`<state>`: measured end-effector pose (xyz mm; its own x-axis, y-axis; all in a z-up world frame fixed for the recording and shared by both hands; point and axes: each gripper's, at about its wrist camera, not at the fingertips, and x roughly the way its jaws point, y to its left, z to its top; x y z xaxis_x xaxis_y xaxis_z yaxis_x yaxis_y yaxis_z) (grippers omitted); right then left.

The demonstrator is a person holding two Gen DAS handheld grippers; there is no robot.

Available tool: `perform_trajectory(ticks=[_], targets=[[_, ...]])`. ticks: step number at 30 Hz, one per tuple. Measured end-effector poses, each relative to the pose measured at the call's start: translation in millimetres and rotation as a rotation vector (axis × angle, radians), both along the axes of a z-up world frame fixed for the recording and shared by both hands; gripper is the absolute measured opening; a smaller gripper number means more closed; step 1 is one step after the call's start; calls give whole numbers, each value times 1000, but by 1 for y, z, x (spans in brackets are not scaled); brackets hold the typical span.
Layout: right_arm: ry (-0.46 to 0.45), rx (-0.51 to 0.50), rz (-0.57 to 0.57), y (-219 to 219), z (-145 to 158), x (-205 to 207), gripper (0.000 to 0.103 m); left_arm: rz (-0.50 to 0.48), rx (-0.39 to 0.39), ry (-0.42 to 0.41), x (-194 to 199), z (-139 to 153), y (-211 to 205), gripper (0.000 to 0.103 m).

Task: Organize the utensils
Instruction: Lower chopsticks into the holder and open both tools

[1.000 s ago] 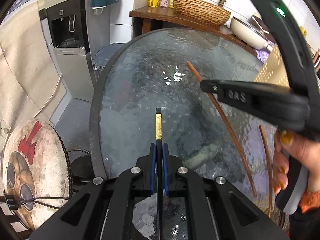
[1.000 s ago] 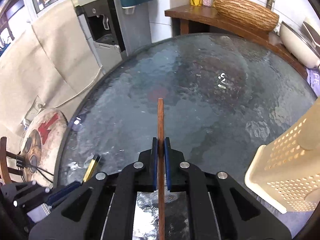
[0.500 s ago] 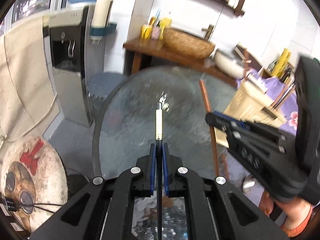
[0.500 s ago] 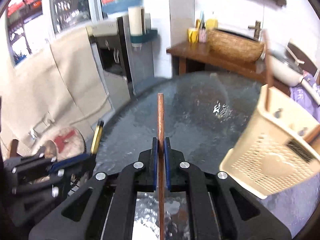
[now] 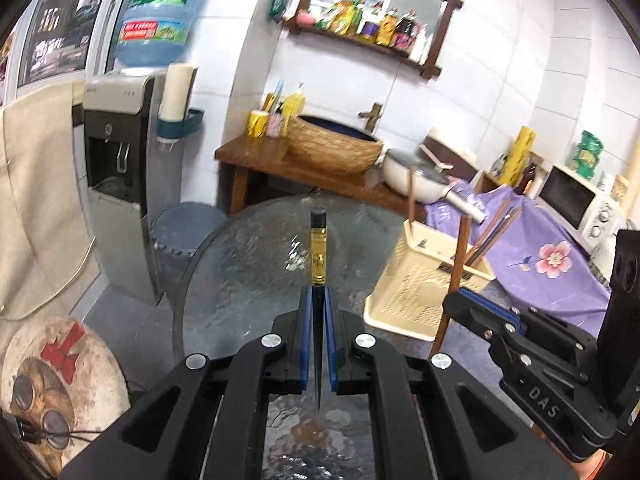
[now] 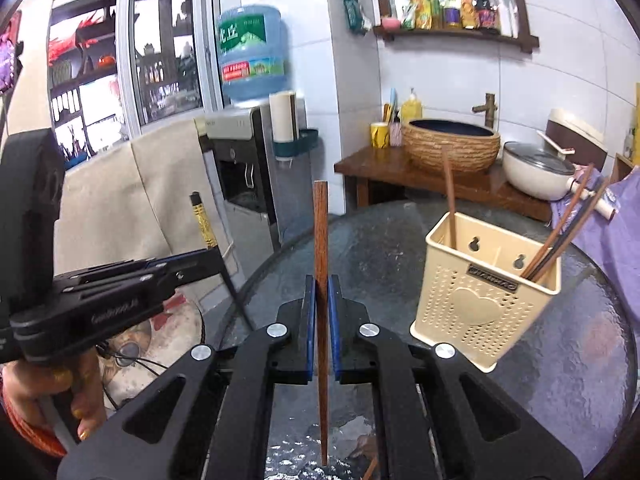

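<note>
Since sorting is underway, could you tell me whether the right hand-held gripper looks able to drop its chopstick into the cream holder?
Probably yes: the right hand-held gripper grips the brown chopstick, and the holder stands open-topped nearby with nothing between.

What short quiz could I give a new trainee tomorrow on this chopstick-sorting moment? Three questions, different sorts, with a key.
1. True or false: the cream holder already contains chopsticks.
2. The right gripper holds: A) spoon B) brown wooden chopstick C) nothing.
3. Fill in: the left gripper is shut on a black chopstick with a ____ band.

Key: 1 true; 2 B; 3 gold.
</note>
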<state>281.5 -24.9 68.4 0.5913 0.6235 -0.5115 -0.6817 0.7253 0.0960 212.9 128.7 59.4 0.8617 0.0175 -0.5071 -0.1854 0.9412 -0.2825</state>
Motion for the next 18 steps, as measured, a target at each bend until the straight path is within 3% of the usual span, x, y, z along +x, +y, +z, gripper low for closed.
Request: perform_trajectory(ticks=[8,18], targets=[[-25,45,4,-15,20,-14,7,-19,7,-32,-3,11,-7,6],[-42,103,-17,-28,52,6,7,-50,19,-40,8,35,-10,6]])
